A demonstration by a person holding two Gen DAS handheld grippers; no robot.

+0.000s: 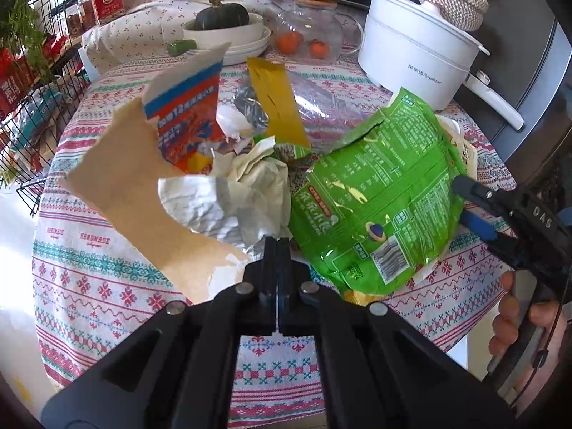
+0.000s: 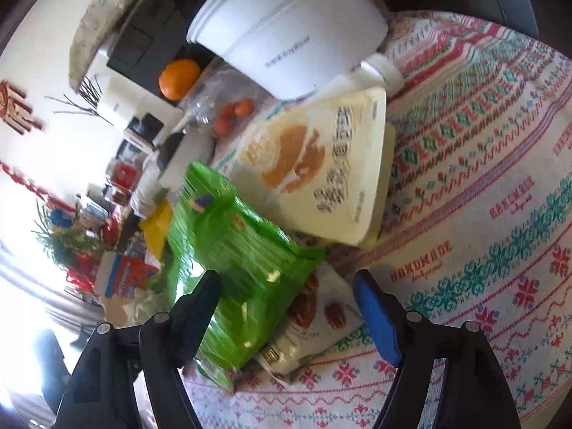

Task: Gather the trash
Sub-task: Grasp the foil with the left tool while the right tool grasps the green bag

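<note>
The green snack bag (image 1: pixel 375 193) lies on the right side of a heap of litter at the middle of the desk (image 1: pixel 107 286), partly raised, its lower edge overlapping a pale pecan packet (image 2: pixel 321 318) and touching a cream pouch (image 2: pixel 321 171) behind it. The right hand-held gripper (image 2: pixel 286 286) stands wide open with the bag's edge between its fingers, not yet closed on it; judged, this straddle is a setup for pinching the bag. The left hand-held gripper (image 1: pixel 277 250) has its fingers pressed together at the near edge of the heap, just beside the crumpled white paper (image 1: pixel 221 193) and torn brown paper (image 1: pixel 143 193); whether a scrap is clamped cannot be told. A torn orange-blue carton (image 1: pixel 186 114) and yellow wrapper (image 1: pixel 279 107) lie behind. A white electric pot (image 1: pixel 418 46) stands near the heap, limiting the approach from that side.
</note>
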